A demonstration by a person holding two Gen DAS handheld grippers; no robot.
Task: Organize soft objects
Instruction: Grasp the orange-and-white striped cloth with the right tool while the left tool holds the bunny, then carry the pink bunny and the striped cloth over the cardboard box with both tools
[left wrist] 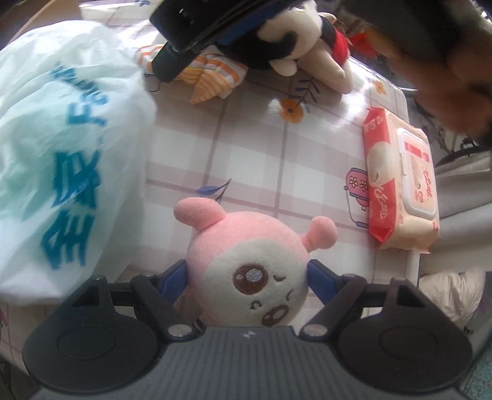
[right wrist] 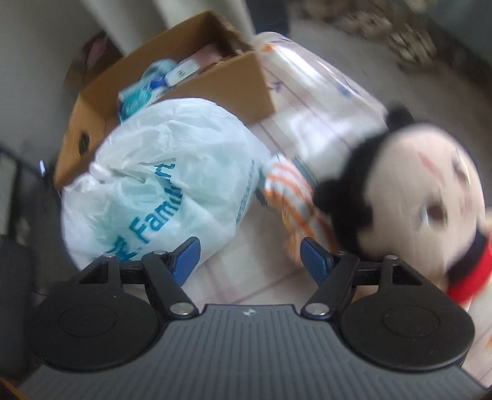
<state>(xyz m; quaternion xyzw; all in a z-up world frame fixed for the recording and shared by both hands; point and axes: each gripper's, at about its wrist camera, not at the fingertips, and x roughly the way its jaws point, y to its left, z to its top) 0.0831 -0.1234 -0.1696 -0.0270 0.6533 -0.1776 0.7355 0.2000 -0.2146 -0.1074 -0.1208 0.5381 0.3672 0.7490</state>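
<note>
My left gripper (left wrist: 246,277) is shut on a pink and cream plush head (left wrist: 249,270), held just above the checked tablecloth (left wrist: 246,147). A black-haired plush doll with a red collar (left wrist: 295,40) lies at the far side and fills the right of the right wrist view (right wrist: 406,197). An orange-striped soft toy (left wrist: 212,74) lies beside it, and also shows in the right wrist view (right wrist: 292,190). My right gripper (right wrist: 249,261) is open and empty above the table, between the plastic bag and the doll; its body shows in the left wrist view (left wrist: 196,27).
A white plastic bag with blue print (left wrist: 55,147) bulges at the left, also in the right wrist view (right wrist: 160,184). A pack of wet wipes (left wrist: 399,181) lies at the table's right edge. An open cardboard box (right wrist: 172,86) with items stands behind the bag.
</note>
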